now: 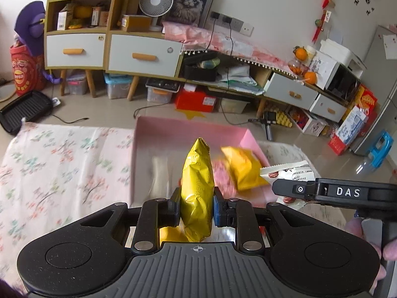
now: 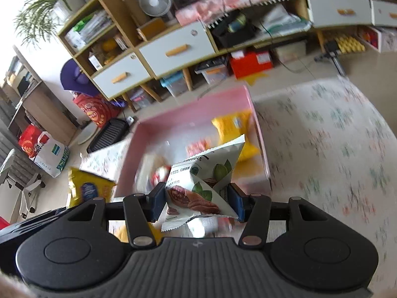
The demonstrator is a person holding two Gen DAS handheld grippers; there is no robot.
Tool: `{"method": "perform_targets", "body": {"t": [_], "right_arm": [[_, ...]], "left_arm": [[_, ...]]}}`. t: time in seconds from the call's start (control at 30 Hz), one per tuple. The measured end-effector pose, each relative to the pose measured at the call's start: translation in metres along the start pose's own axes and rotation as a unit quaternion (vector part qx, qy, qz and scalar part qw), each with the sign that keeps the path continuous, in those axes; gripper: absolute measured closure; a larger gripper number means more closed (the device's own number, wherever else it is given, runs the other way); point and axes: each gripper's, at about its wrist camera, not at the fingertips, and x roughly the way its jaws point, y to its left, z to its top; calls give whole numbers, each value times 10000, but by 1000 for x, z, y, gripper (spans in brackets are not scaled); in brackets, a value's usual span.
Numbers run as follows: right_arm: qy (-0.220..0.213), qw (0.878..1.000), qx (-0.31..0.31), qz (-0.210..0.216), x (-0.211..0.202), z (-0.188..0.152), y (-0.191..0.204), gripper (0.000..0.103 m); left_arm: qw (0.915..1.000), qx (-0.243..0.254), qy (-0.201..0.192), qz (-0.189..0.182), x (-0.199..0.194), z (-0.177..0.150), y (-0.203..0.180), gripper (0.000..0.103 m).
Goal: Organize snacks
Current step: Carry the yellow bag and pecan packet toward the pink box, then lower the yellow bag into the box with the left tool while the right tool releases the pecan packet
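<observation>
Snacks, two in hand: gold packet (image 1: 197,191) pinched near-shut in the left gripper (image 1: 196,211) at lower centre, white nut packet (image 2: 203,186) clamped by a corner in the half-open right gripper (image 2: 197,204), both above the pink box (image 2: 173,124). Risk: slack foil slipping, landing on the floral cloth (image 1: 62,168). Right view alone shows the nut print; left view shows the yellow bag (image 1: 244,171) in the box more sharply.
</observation>
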Motion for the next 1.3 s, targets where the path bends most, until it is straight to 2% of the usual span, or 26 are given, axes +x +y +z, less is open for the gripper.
{"method": "perform_targets", "body": {"t": [0.17, 0.53, 0.83, 1.1, 1.13, 1.17, 1.2, 1.3], "right_arm": [[-203, 9995, -214, 60, 21, 20, 0, 53], [-258, 9985, -474, 131, 72, 44, -3, 53], [-191, 9975, -684, 1, 95, 52, 2, 53], [-236, 9976, -651, -9, 99, 52, 1, 50], [-271, 9978, -606, 4, 99, 53, 1, 48], [-297, 9980, -552, 35, 97, 53, 0, 41], [-322, 9981, -515, 60, 94, 54, -1, 37], [-354, 9978, -560, 80, 90, 54, -1, 29]], "left_arm": [[10000, 28, -12, -1, 39, 12, 3, 82], [9997, -211, -44, -135, 105, 29, 24, 82], [9998, -176, -115, -50, 127, 33, 30, 82], [9997, -146, -158, -76, 135, 32, 34, 81], [9998, -112, -162, -60, 134, 32, 34, 79], [9998, -74, -167, -48, 134, 32, 33, 78], [9998, -36, -174, -42, 132, 32, 32, 73], [9998, 25, -215, -49, 125, 31, 29, 48]]}}
